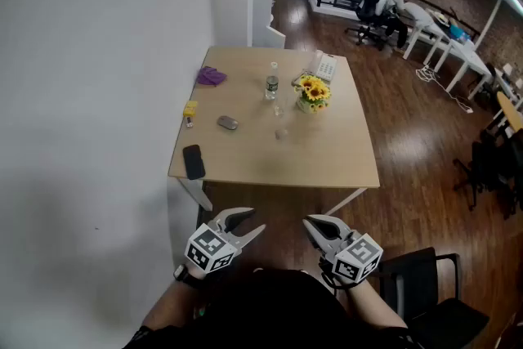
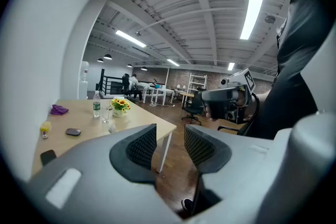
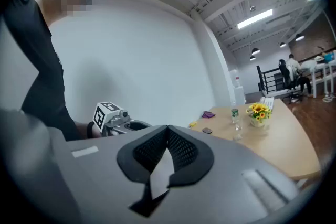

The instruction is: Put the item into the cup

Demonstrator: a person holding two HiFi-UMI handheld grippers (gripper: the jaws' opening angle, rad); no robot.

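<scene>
Standing back from the tabletop (image 1: 327, 155), we hold the left tool (image 1: 254, 221) released, the right tool (image 1: 311, 224) clenched empty.

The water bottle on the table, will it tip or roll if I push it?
The bottle stands upright, tall and narrow, so a push near the cap would probably tip it. It looks like clear plastic, so likely light. On its side, its round body might roll across the table.
</scene>
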